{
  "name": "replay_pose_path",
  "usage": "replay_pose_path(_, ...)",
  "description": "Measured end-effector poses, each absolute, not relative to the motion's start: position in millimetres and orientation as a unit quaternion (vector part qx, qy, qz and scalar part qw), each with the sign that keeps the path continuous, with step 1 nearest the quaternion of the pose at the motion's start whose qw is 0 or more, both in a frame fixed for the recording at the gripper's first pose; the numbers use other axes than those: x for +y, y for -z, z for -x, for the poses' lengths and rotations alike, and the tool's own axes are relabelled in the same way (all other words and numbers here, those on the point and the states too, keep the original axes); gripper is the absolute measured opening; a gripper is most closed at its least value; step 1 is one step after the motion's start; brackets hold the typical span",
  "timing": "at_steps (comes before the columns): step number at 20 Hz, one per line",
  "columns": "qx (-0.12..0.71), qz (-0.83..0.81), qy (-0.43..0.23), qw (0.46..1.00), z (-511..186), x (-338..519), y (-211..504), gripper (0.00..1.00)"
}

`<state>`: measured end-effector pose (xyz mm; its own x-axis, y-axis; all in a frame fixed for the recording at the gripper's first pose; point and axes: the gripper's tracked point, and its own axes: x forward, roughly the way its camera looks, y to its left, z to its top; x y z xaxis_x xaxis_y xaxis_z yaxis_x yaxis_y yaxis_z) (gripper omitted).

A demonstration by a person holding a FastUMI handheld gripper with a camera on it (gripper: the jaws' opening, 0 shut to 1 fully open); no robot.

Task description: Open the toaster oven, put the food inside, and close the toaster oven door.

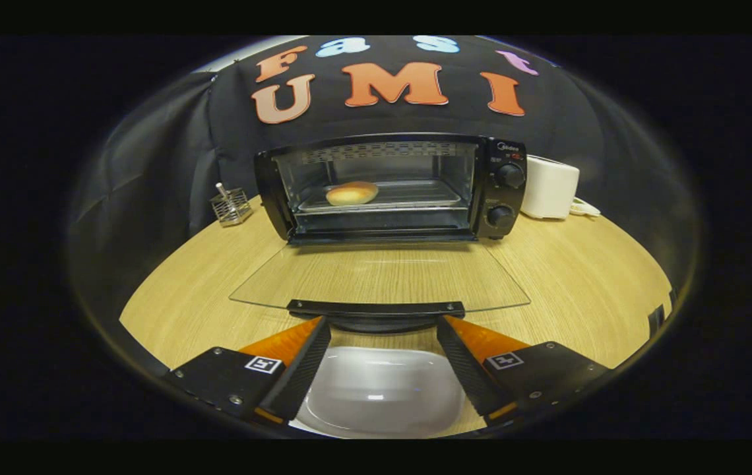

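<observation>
Golden round bread roll (351, 193) on tray inside black toaster oven (389, 188). Clear glass door (379, 276) lowered flat. Gripper (382, 333) spread, empty, flanking dark door handle (376, 310). Advice: lift handle squarely, swing shut.

Small unreadable brand on toaster oven (389, 188)

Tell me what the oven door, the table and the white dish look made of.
Oven door: clear glass, since the wood grain shows through, with a dark handle.
Table: light wood-grain surface, probably laminate.
White dish between the open gripper's fingers: glossy, perhaps ceramic or plastic.
</observation>
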<state>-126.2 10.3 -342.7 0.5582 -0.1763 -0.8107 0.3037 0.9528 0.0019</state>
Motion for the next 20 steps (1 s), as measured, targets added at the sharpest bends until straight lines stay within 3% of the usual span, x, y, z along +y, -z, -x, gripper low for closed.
replay_pose_path(20,0.331,-0.014,0.157,0.93,39.5,-10.5,265.7,0.98)
